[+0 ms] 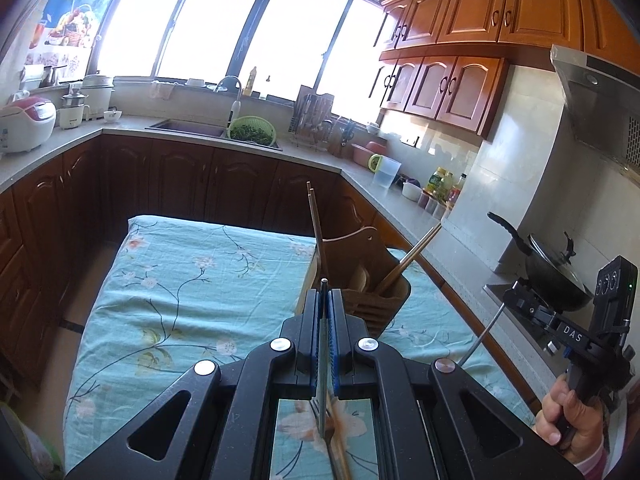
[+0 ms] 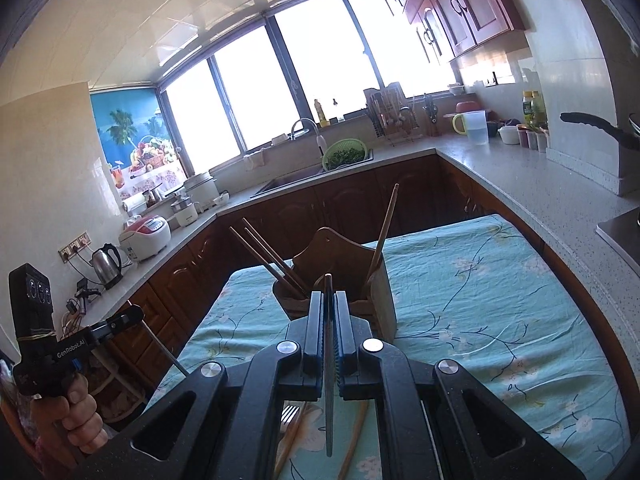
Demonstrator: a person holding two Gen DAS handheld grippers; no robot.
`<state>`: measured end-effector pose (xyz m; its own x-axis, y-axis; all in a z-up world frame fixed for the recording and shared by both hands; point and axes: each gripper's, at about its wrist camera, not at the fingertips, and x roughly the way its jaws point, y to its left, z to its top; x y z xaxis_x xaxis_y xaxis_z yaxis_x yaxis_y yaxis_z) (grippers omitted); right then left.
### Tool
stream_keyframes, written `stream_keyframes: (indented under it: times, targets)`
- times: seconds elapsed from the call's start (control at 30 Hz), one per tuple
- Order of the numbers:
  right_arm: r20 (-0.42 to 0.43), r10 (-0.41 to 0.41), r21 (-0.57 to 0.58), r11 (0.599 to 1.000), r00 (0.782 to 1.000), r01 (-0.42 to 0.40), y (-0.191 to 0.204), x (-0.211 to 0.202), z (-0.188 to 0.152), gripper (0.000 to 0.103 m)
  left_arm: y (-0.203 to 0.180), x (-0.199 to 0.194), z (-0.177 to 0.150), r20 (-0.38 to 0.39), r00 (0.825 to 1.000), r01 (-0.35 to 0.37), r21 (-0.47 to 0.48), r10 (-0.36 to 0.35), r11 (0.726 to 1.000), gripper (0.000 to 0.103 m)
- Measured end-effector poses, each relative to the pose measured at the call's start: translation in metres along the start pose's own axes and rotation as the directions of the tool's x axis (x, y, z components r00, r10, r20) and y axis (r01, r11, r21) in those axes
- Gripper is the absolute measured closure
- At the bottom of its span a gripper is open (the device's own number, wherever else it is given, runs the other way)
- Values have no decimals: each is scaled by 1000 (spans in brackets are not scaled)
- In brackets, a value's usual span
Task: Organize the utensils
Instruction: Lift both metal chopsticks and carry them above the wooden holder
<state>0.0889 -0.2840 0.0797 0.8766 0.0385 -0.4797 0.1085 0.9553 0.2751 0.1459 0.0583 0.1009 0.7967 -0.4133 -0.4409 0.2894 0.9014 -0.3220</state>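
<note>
The utensils are split between the wooden holder point(image 1: 360, 276) and the two grippers. The holder is set upright on the floral tablecloth point(image 1: 180, 280), near its far edge, so that long items can be dropped in from above; chopsticks point(image 2: 272, 258) are already leaned in one compartment and a single stick point(image 2: 384, 228) in another. The left gripper point(image 1: 325, 300) is closed on a thin metal utensil handle point(image 1: 323, 360), which is pinched edge-on between the blue pads and pointed toward the holder, probably so that it can be lowered straight in. The right gripper point(image 2: 329, 312) is likewise clamped on a slim metal utensil point(image 2: 329, 380), aimed at the holder's middle. More pieces, a fork point(image 2: 290, 414) among them, are left lying on the cloth beneath, apparently awaiting their turn.
</note>
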Motion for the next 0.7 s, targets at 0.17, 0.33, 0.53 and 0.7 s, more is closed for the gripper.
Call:
stream_keyframes:
  times: [0.17,0.33,0.53,0.7]
  targets:
    - [23,-2,-6,1000,1000,2,-1,0,9,99,0,3,7,26,1000,4,-1,-4,1000,101]
    - [63,-7,-12,1000,998,7,-1,0,27,99,-3,9,18,58,998,10,6,-10,1000,101]
    - [133,-8,-5,1000,991,9,-5,8,60,99,-15,20,43,128,992,13,37,-18,999,101]
    - [188,-22,1,1000,982,22,-9,23,88,99,-23,47,62,186,982,21,45,-29,999,101]
